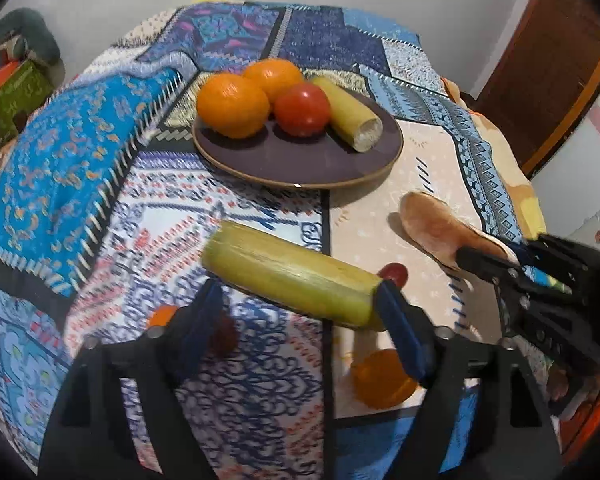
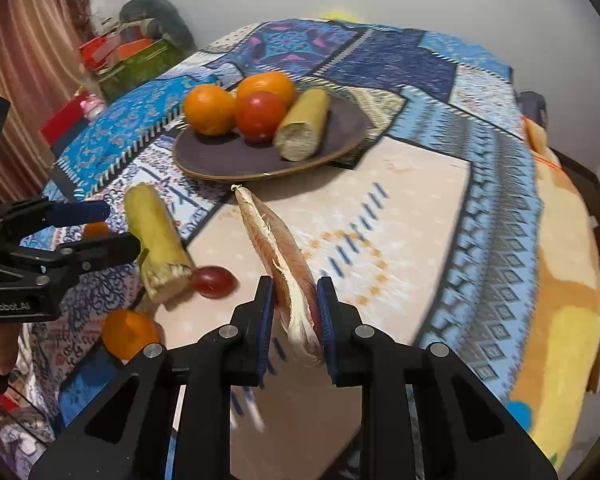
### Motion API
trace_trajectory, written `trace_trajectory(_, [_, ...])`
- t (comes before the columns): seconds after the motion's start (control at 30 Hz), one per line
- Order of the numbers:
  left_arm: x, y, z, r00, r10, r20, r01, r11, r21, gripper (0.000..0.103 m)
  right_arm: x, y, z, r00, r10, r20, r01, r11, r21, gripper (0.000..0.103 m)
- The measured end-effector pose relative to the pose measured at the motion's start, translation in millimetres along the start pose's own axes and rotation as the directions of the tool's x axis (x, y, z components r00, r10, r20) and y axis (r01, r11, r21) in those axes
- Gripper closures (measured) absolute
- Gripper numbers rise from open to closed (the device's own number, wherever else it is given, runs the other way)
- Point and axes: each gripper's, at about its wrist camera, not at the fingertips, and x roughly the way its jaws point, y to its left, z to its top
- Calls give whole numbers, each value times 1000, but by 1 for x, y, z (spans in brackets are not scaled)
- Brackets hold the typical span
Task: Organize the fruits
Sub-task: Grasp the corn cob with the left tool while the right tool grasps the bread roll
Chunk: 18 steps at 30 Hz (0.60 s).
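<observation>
A dark purple plate holds two oranges, a red round fruit and a yellow-green cane piece. A second cane piece lies on the patterned cloth, just ahead of my left gripper. That gripper is open, with its pads apart from the cane's sides. My right gripper is shut on a long reddish-brown piece with a white fibrous edge, and its far tip points at the plate. A small red fruit lies by the cane's cut end.
A small orange fruit sits near the table's front edge, and another shows behind my left finger. Boxes and clutter stand at the far left beside a curtain. A brown door is at the right.
</observation>
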Motion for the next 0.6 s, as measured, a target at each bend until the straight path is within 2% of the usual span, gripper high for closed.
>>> trace_trajectory(0.1, [8,-9,2,1000,-1,-8,1,1000,-18,17,-7,-3,-8,1000,-26,5,26,1000,-1,83])
trace_trajectory(0.17, [14,-14,5,1000,26,-7,-26,999,-28,12,-10,-7,-12,1000,-18,3,18,1000,5,83])
trace_trajectory(0.3, [24,-16,9,999,52,0,-52,998,-44,11,-11,-11,-16,1000,7,-8,-7,1000,17,83])
trace_trajectory(0.33, [27,-15,10,999,51,-3,-51,997,-53,13,-11,-13,-17,1000,13,-11,-13,1000,24,83])
trace_trajectory(0.37, [30,-14,10,999,46,-11,-47,997,-60,19,-8,-14,-17,1000,21,-19,-20,999,31,83])
trace_trajectory(0.5, [31,-6,7,1000,5,-14,-6,997,-75,27,0,-16,-17,999,36,-37,-34,998,53,77])
trace_trajectory(0.6, [26,-6,3,1000,-20,-14,19,999,-50,40,8,-17,-16,998,44,-53,-41,997,63,77])
